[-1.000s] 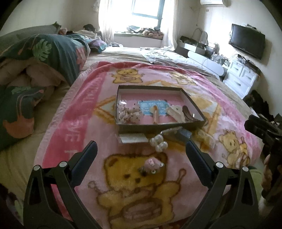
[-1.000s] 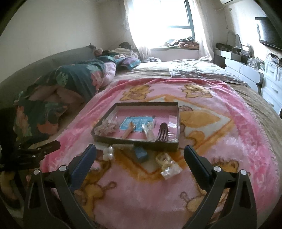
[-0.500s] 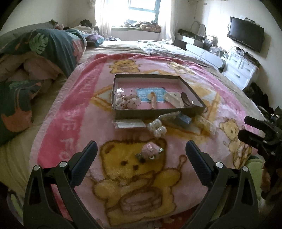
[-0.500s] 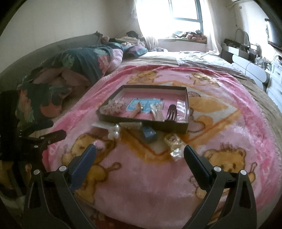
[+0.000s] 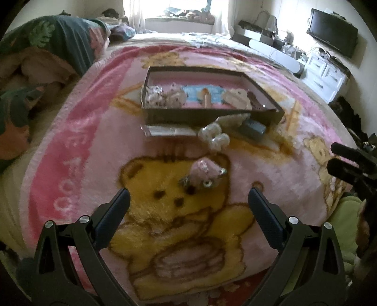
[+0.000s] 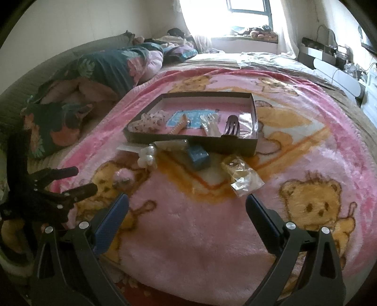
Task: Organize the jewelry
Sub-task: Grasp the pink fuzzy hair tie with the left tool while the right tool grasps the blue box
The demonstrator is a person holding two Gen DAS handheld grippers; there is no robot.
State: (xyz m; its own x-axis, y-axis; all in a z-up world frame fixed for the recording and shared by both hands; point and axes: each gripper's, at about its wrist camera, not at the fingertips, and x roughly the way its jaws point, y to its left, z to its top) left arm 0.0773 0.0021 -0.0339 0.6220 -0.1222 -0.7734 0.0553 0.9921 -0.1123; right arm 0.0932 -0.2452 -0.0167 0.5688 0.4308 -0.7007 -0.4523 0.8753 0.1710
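A shallow dark box (image 5: 212,118) (image 6: 188,142) lies on a pink bear blanket and holds several hair pieces. In front of it lie a pink sequined clip (image 5: 203,173) (image 6: 123,177), a white pearl clip (image 5: 214,137) (image 6: 147,156), a blue block (image 5: 254,128) (image 6: 199,156), a clear packet (image 5: 169,130) and gold wrapped packets (image 6: 242,175). My left gripper (image 5: 187,203) is open, just short of the pink clip. My right gripper (image 6: 187,207) is open over bare blanket, below the gold packets. Each gripper shows at the edge of the other's view.
A rumpled dark floral duvet (image 6: 99,70) lies along the left of the bed. White drawers (image 5: 326,75) and a wall television (image 5: 332,38) stand at the right. The blanket's front edge runs just beneath both grippers. A bright window (image 6: 245,21) is at the back.
Both grippers have moved forward and lower over the blanket, so the box and loose pieces look bigger. The left one has closed in on the pink clip. Both stay open.
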